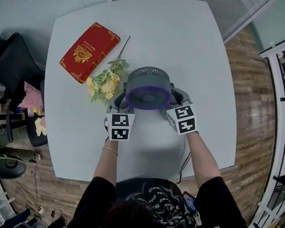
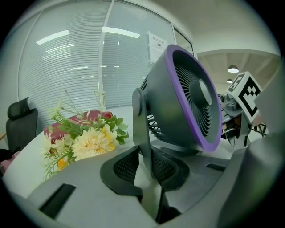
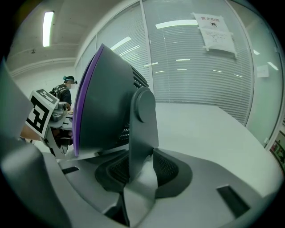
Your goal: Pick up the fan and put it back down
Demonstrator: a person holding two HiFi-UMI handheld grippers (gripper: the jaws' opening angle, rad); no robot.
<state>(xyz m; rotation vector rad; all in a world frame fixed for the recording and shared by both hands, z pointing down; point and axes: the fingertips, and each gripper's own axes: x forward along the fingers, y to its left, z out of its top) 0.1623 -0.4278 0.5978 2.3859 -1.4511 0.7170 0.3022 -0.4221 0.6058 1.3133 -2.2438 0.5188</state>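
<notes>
White table: purple-rimmed fan is sitting just right of yellow flowers; left gripper and right gripper are clamping its side arms, seemingly finishing the grasp; next, a level joint lift

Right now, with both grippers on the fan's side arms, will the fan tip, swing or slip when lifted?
The fan looks like rigid plastic, so probably no flexing. Its head pivots between thin side arms and may swing. The left gripper and right gripper pinch those smooth arms, so slipping is possible.

Flowers just left of fan; red box farther left; table open rightward.
</notes>
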